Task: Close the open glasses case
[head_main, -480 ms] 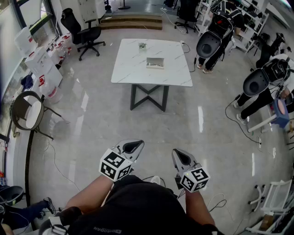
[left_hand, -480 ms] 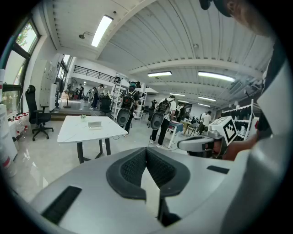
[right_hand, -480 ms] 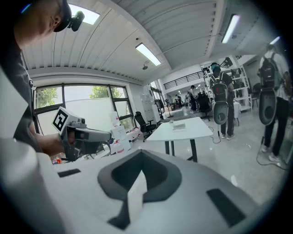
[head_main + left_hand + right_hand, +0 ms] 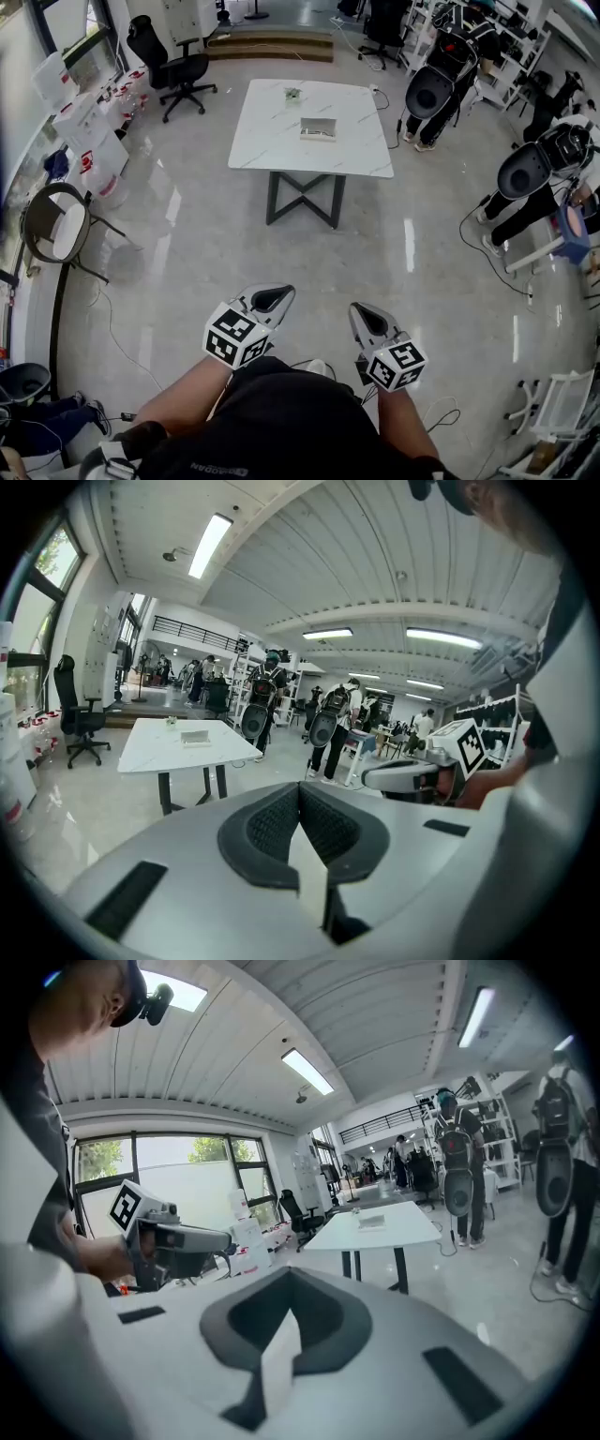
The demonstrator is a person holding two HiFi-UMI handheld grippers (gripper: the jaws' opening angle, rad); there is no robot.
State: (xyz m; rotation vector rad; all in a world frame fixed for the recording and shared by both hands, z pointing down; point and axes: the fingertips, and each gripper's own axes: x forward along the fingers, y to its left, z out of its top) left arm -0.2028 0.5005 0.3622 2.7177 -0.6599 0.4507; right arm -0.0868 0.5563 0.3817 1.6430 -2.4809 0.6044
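The open glasses case (image 4: 318, 129) lies on a white table (image 4: 277, 145) far ahead across the floor. It is a pale box, too small for me to make out its lid. The left gripper view shows the case (image 4: 196, 738) on the table (image 4: 155, 749), and the right gripper view shows the case (image 4: 372, 1222) on the table (image 4: 398, 1233). My left gripper (image 4: 274, 298) and right gripper (image 4: 368, 318) hang close to my body, both shut with nothing in them. In their own views, the left gripper (image 4: 300, 797) and the right gripper (image 4: 288, 1309) point toward the table, jaws pressed together.
A small object (image 4: 292, 93) sits near the table's far edge. A black office chair (image 4: 169, 66) stands to the left, a round chair (image 4: 56, 230) nearer left. People with round black devices (image 4: 429, 92) stand right of the table. Cables (image 4: 487, 253) trail on the floor.
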